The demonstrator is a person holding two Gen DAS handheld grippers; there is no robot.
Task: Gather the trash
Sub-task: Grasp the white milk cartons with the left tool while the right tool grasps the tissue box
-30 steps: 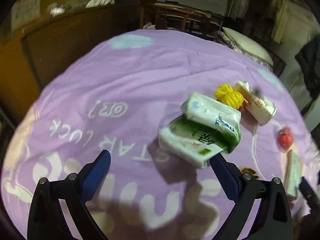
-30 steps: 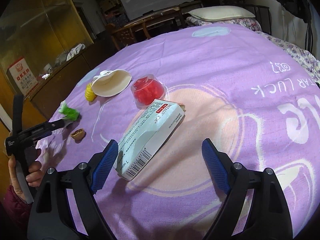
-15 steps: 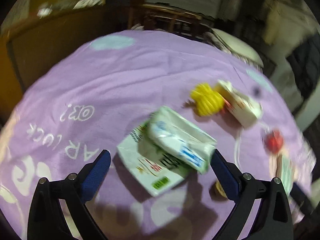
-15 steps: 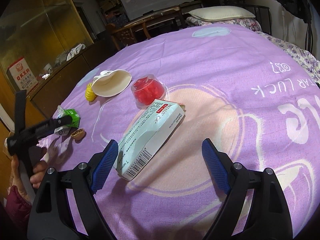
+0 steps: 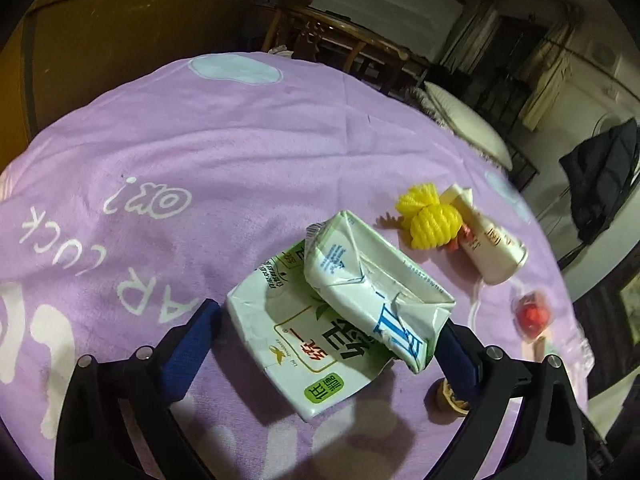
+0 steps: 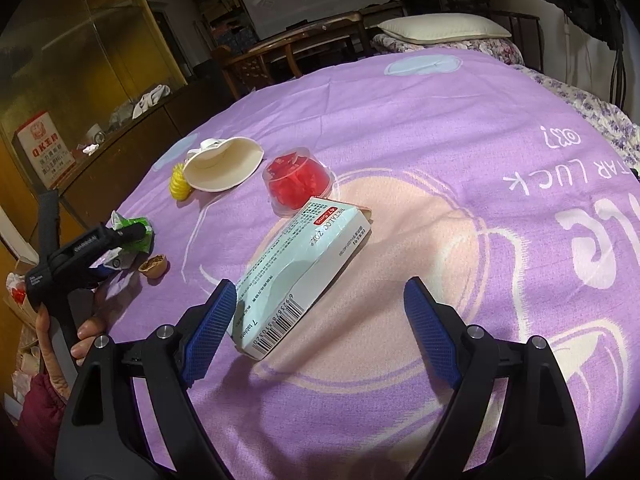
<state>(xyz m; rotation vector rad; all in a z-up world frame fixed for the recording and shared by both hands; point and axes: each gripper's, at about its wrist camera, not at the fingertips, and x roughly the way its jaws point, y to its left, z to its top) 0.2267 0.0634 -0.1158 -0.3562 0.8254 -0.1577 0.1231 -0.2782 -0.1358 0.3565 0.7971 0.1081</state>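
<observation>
A crumpled green-and-white drink carton (image 5: 340, 320) lies on the purple cloth (image 5: 180, 152), between the fingers of my left gripper (image 5: 324, 350). The jaws stand wide, the left pad clear of the carton and the right pad close beside its folded end. In the right wrist view a pale blue medicine box (image 6: 304, 268) lies on the cloth. Its near end sits between the open fingers of my right gripper (image 6: 320, 330), nearer the left pad and untouched. That view also shows the left gripper (image 6: 128, 236) at the far left over the carton (image 6: 140, 228), held by a hand (image 6: 86, 332).
A yellow mesh ball (image 5: 430, 222), a tipped paper cup (image 5: 490, 250), a red jelly cup (image 5: 534, 314) and a walnut shell (image 5: 450, 398) lie right of the carton. A wooden cabinet (image 6: 100, 80) stands beyond the table's left edge, chairs and a bed behind.
My left gripper has sunk and closed in on the carton, which now lies between its fingers instead of ahead of them. The right gripper has not moved.
</observation>
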